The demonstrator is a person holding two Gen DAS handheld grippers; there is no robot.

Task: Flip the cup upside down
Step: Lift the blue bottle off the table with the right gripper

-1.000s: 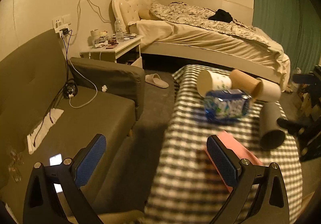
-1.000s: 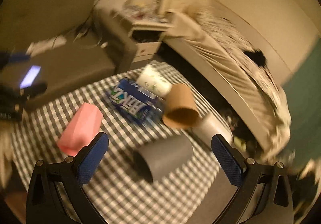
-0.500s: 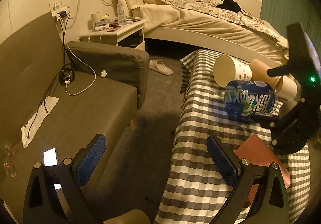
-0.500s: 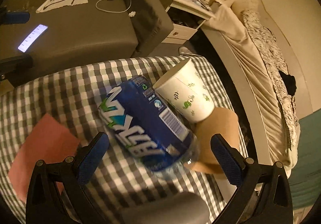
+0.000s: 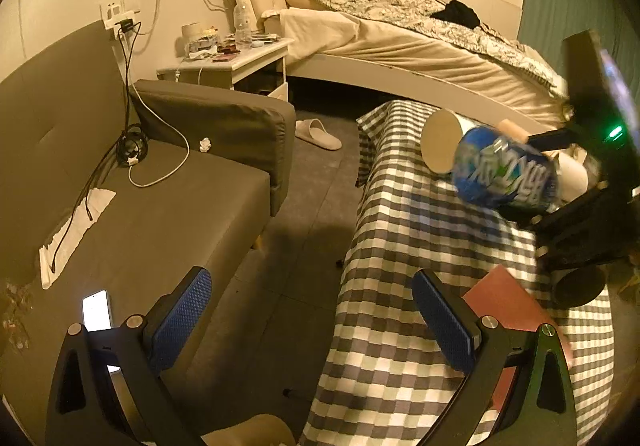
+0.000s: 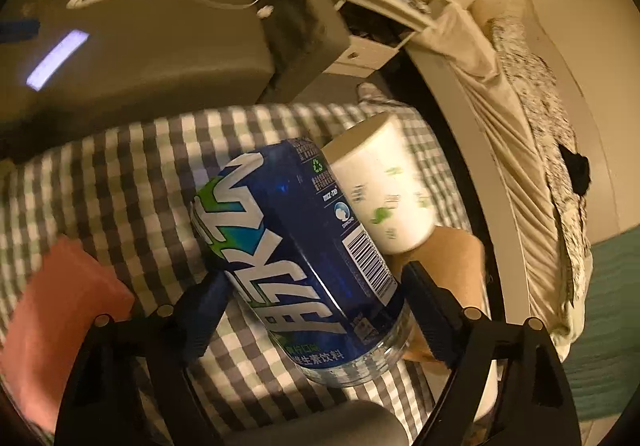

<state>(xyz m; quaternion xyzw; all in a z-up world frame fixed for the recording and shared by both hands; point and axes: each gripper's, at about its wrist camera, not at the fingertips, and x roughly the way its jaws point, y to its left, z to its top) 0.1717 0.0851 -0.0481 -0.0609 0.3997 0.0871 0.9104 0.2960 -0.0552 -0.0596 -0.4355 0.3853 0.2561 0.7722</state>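
A clear plastic cup with a blue label (image 6: 296, 246) lies on its side between the pads of my right gripper (image 6: 314, 280), which is shut on it. In the left wrist view the blue cup (image 5: 504, 174) is blurred and tilted over the checked tablecloth (image 5: 400, 246); whether it touches the cloth is unclear. A white paper cup with green leaf print (image 6: 384, 190) and a brown paper cup (image 6: 448, 258) lie on their sides just behind it. My left gripper (image 5: 310, 276) is open and holds nothing, above the table's left edge and the floor.
A grey cup (image 6: 340, 426) lies at the near edge of the right wrist view. A pink block (image 5: 508, 302) rests on the cloth near my left gripper. A grey sofa (image 5: 160, 214) with a lit phone (image 5: 96, 312) stands left. A bed (image 5: 400, 38), nightstand (image 5: 228, 66) and slipper (image 5: 320, 134) lie beyond.
My right gripper came down onto the blue cup and shut on it; half a second ago its fingers were wide apart. The cup has tilted. My left gripper stayed open.
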